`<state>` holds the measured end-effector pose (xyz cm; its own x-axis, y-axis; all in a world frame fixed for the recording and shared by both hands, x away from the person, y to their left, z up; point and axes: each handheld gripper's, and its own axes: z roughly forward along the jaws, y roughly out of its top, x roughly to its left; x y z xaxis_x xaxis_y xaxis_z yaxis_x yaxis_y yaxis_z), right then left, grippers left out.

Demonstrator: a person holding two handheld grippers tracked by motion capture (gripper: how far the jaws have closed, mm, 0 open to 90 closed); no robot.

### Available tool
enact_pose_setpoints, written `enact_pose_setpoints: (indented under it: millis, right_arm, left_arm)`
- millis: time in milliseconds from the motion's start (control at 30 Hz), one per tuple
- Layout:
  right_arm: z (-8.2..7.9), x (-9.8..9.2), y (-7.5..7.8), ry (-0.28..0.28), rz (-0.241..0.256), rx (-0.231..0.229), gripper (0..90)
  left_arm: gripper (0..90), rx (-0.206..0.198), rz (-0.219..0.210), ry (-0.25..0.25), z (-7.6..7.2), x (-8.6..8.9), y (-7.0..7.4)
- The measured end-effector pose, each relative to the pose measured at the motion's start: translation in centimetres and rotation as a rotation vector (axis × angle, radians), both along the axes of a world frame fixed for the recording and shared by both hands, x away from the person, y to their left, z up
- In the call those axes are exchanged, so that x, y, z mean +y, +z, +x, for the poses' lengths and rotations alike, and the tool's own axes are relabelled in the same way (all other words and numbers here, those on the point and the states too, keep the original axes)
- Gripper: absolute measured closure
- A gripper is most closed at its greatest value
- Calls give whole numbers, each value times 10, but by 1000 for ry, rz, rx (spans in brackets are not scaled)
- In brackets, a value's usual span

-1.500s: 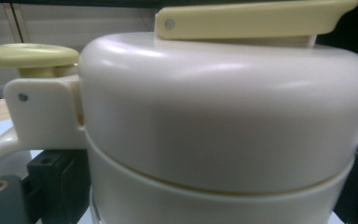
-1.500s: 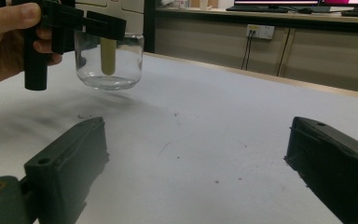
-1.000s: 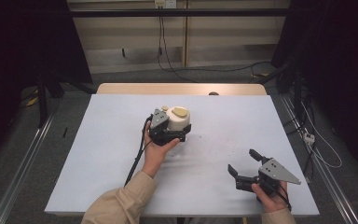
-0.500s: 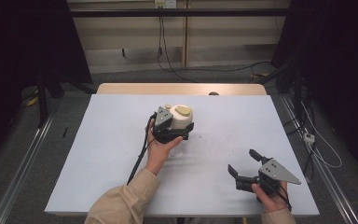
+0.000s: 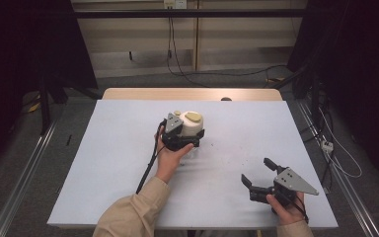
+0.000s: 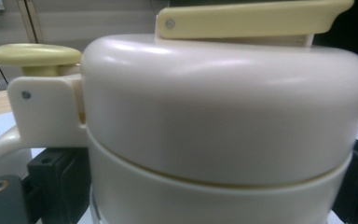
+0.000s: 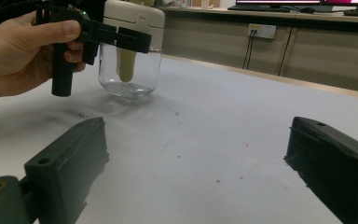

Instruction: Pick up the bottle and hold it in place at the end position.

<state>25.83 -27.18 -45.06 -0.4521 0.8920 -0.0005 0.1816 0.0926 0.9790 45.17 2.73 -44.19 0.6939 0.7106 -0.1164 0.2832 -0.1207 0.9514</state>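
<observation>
Jar (image 5: 191, 129) stands on the white table (image 5: 103, 163), clamped by the left gripper (image 5: 178, 139); right gripper (image 5: 259, 177), at its 4 o'clock, gapes empty.

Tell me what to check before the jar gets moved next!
1. Left gripper closed around the jar's cream lid: ok, jaws on both sides.
2. Jar standing upright on the table: ok.
3. Pale yellow lever on the lid lying flat: ok.
4. Right gripper away from the jar: ok, open over bare table.
5. Grip tight enough to lift: cannot tell.
</observation>
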Motion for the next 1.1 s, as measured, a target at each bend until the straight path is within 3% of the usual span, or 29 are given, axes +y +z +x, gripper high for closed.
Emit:
enact_pose_setpoints:
  millis: [333,667,1100]
  right_arm:
    - [0,0,0,1,2,0,46]
    - [0,0,0,1,1,-1,46]
    - [0,0,0,2,2,-1,46]
  left_arm:
    - [57,-12,11,-3,3,-1,-4]
    - [58,6,-13,-5,3,-7,-7]
    - [57,4,-2,-5,3,-9,-10]
